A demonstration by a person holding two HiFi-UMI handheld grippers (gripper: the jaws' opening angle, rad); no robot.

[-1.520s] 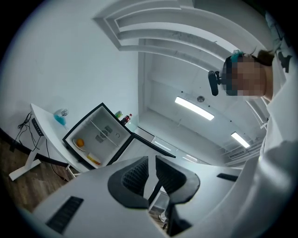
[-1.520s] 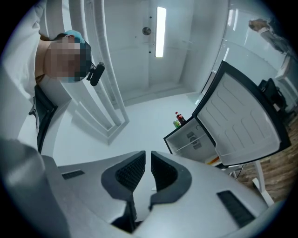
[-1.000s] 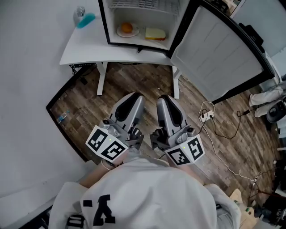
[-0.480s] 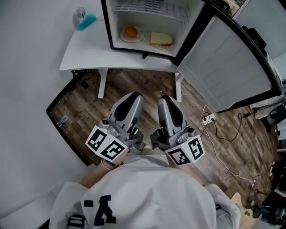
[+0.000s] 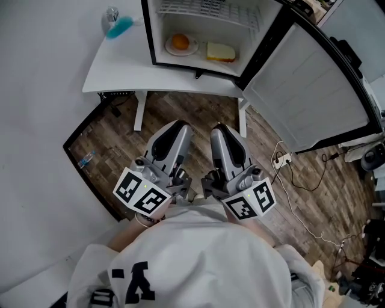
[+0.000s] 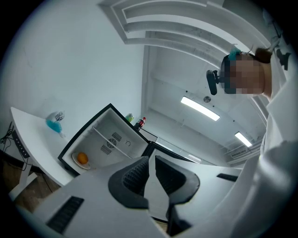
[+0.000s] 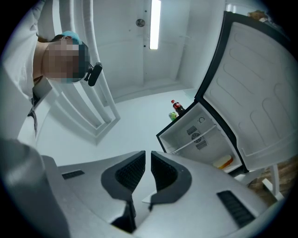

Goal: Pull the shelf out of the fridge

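Opening the left gripper (image 5: 176, 127) and right gripper (image 5: 220, 130), both closed and empty, must precede gripping the far shelf (image 5: 204, 7) evenly.

The fridge (image 5: 204, 30) stands on the table (image 5: 120, 66), its shelf (image 5: 204, 8) above the orange (image 5: 179, 41).

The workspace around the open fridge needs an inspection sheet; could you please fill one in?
Surface: white table carries the fridge, above a wood floor.
Job's things: fridge open, door swung right; wire shelf inside.
Clutter: orange on a plate and a sandwich in the fridge bottom; bottle on the table.
Grippers: left gripper and right gripper shut, empty, short of the fridge.
Cables: power strip with cable on the floor.
Surroundings: white wall at left.
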